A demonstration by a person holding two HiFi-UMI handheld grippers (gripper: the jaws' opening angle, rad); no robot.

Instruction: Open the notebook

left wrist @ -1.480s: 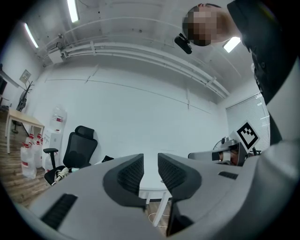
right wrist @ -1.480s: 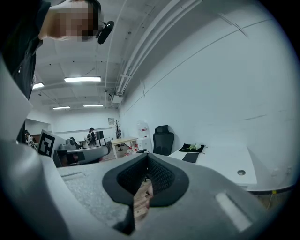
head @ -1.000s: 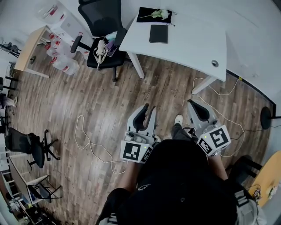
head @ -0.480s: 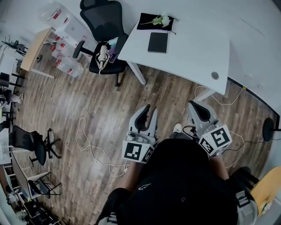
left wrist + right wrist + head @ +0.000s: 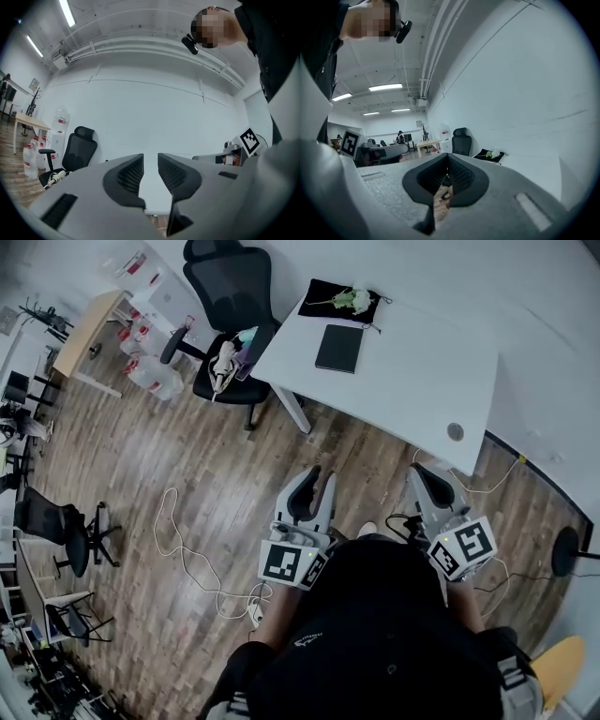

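The black notebook (image 5: 338, 348) lies shut on the white table (image 5: 412, 381), far ahead of both grippers. I hold my left gripper (image 5: 315, 486) over the wooden floor, well short of the table; its jaws stand a little apart with nothing between them. In the left gripper view the left gripper (image 5: 150, 173) points at the table's near edge (image 5: 151, 199). My right gripper (image 5: 427, 480) hangs near the table's front right leg, jaws together and empty. The notebook does not show in the right gripper view, where the right gripper (image 5: 447, 174) is shut.
A black cloth with white flowers (image 5: 339, 298) lies behind the notebook, and shows again as the cloth (image 5: 491, 154). A black office chair (image 5: 230, 306) with clutter stands left of the table. White cable (image 5: 192, 545) loops on the floor. Another chair (image 5: 61, 526) is far left.
The view has moved toward the table, so the table and notebook sit lower and nearer in the head view. Both grippers keep their pose in front of the person.
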